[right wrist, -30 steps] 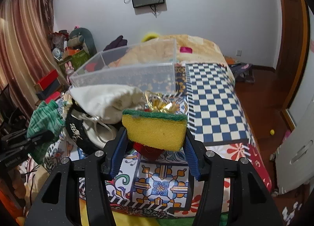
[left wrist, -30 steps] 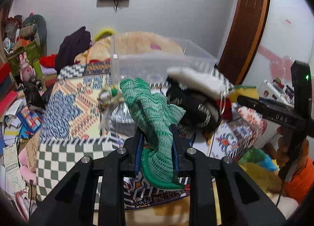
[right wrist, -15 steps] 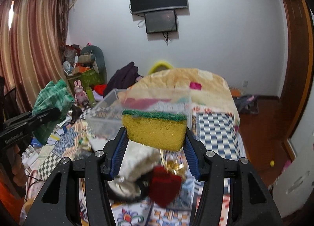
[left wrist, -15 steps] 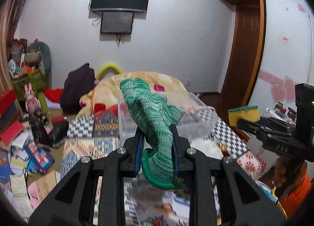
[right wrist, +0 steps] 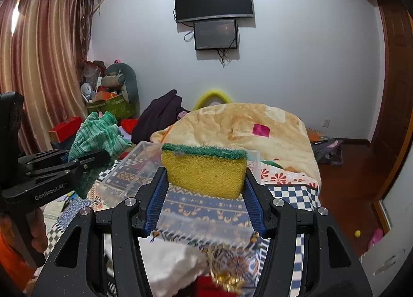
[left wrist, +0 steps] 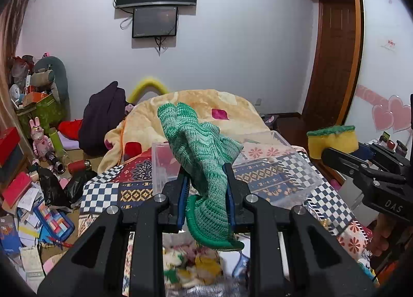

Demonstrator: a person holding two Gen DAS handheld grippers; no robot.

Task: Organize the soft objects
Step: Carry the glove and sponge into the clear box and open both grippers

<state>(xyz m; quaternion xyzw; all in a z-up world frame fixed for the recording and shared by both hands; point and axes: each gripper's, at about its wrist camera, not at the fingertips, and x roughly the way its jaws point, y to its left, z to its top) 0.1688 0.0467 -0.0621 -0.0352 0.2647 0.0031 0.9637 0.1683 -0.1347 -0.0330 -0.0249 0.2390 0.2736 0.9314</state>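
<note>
My left gripper (left wrist: 206,188) is shut on a green knitted cloth (left wrist: 204,157), held in the air in front of a clear plastic bin (left wrist: 291,168) on the bed. My right gripper (right wrist: 204,191) is shut on a yellow sponge with a green scrub top (right wrist: 204,168), raised over the near side of the same bin (right wrist: 134,168). In the left wrist view the sponge (left wrist: 333,141) and right gripper show at the right. In the right wrist view the green cloth (right wrist: 98,139) and left gripper show at the left.
A patterned quilt (left wrist: 111,191) covers the bed, with a beige blanket (right wrist: 258,126) behind the bin. A white cloth (right wrist: 170,261), gold ribbon (right wrist: 227,279) and something red lie below my right gripper. Clutter covers the floor at the left (left wrist: 31,209).
Both grippers have risen with their loads, from low over the pile of items to level with the bin. The view now tilts up toward the wall and TV.
</note>
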